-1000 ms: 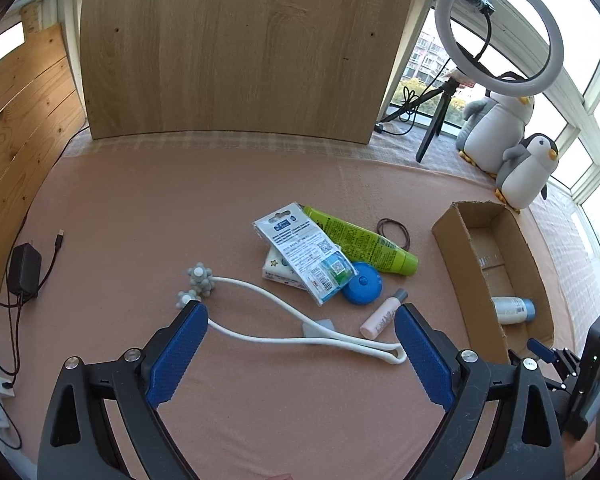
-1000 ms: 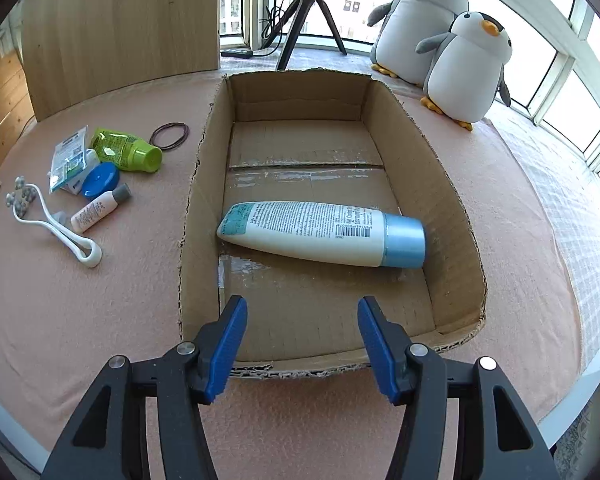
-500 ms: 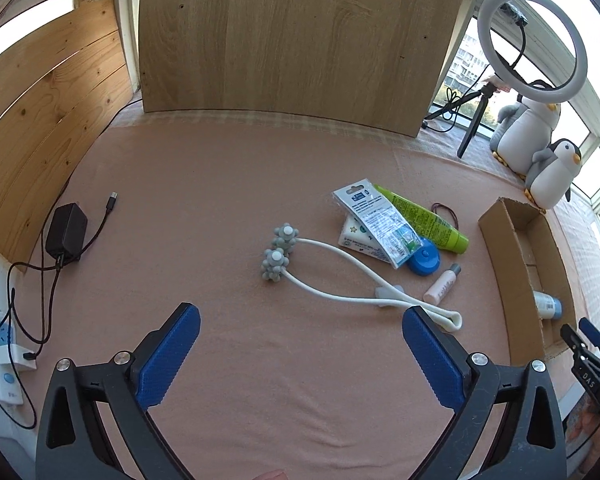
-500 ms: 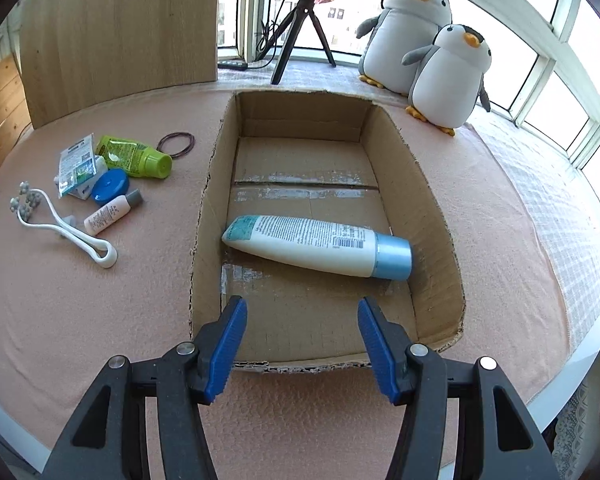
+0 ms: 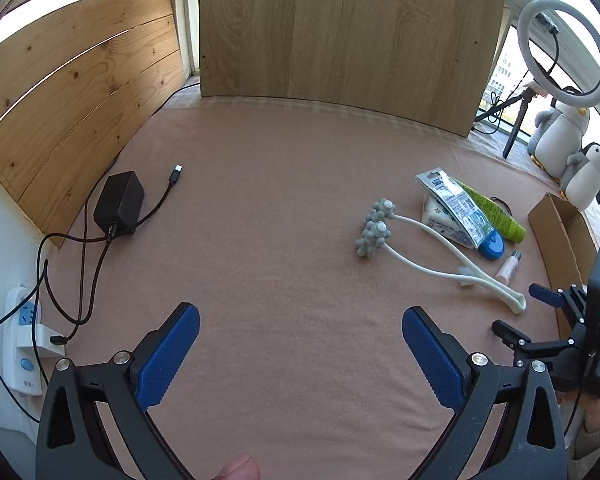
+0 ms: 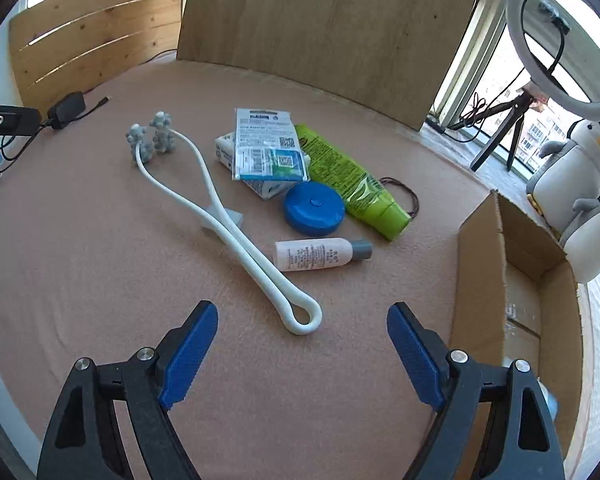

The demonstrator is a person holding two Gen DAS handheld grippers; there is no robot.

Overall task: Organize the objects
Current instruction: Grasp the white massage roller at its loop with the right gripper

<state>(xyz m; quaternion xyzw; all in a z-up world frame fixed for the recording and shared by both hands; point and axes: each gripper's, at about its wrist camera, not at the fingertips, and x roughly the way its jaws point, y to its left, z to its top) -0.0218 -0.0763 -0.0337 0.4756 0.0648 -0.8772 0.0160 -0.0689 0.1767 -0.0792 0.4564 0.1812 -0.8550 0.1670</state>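
A cluster of loose things lies on the pink-covered counter (image 6: 80,272) toward its right side: a white two-armed massager with grey knobbed heads (image 6: 236,228), a small pink-white bottle with a grey cap (image 6: 320,255), a flat round blue case (image 6: 314,208), a lime-green tube (image 6: 350,182), a printed blue-and-white packet (image 6: 266,148) lying on a white box, and a dark hair tie (image 6: 406,196). An open brown cardboard box (image 6: 480,280) stands at the right edge. The right gripper (image 6: 302,350), its jaws having just been opening, hangs apart and empty just short of the massager's loop. The left gripper (image 5: 300,350) spreads wide over bare cloth, holding nothing.
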